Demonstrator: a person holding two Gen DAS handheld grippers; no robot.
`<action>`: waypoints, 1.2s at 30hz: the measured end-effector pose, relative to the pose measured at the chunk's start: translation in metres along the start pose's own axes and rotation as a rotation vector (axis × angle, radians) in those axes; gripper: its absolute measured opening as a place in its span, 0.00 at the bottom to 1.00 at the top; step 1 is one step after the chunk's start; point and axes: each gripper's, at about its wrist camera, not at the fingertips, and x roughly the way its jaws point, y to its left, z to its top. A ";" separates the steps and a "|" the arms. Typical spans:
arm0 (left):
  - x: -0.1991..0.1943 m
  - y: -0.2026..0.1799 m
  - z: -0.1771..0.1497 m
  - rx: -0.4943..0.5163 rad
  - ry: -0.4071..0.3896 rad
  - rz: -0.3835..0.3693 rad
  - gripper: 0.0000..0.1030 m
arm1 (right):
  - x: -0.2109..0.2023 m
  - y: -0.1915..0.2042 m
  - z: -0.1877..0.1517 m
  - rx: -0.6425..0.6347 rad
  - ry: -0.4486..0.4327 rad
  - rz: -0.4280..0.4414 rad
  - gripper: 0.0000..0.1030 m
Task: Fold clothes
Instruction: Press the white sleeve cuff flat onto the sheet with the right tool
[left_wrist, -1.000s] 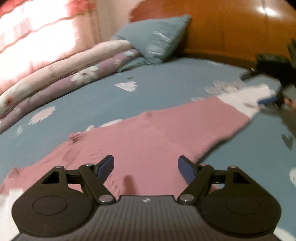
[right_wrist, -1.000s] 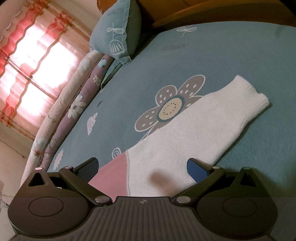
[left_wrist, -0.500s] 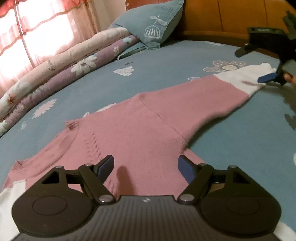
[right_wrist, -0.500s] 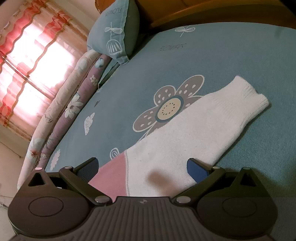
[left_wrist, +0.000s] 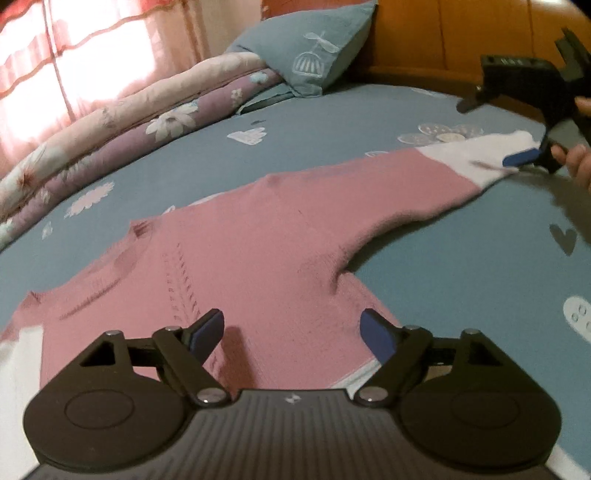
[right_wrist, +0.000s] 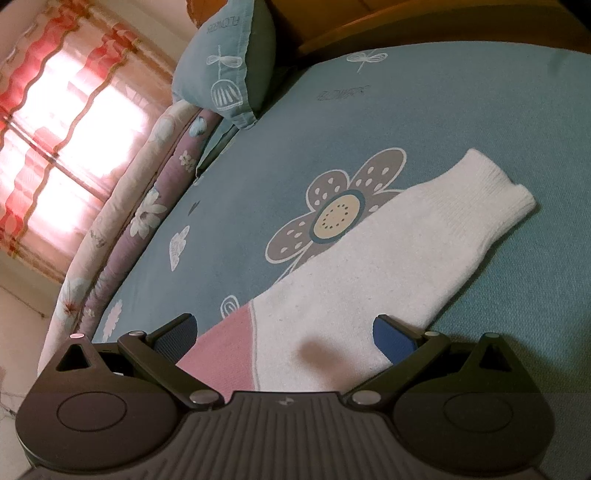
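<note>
Blue flowered bedsheet (left_wrist: 461, 266), headboard end with a pillow (left_wrist: 314, 55). Pink sweater (left_wrist: 258, 258) is lying flat mid-bed, sleeve running out toward the bed's right edge. I'm hovering my left gripper (left_wrist: 291, 332) over the body, jaws opening, nothing between them. My right gripper (right_wrist: 284, 332) is straddling the white cuff (right_wrist: 388, 266), jaws wide, not pinching. I should be pinching the cuff fully and folding the sleeve across, keeping it flat.

Matt knit sweater (left_wrist: 266, 236); glossy wooden headboard (left_wrist: 443, 33).

Sunlit curtains (left_wrist: 74, 66) (red-striped), wooden headboard (left_wrist: 443, 33).
</note>
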 end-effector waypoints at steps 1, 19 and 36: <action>-0.004 0.000 0.003 -0.004 -0.019 -0.009 0.78 | 0.000 0.000 0.000 -0.006 0.001 0.000 1.00; 0.036 -0.068 0.044 0.113 -0.054 -0.353 0.85 | -0.001 0.000 0.001 -0.008 0.005 -0.002 1.00; 0.035 -0.075 0.059 0.123 -0.078 -0.382 0.87 | -0.015 -0.004 0.008 0.051 0.021 0.111 1.00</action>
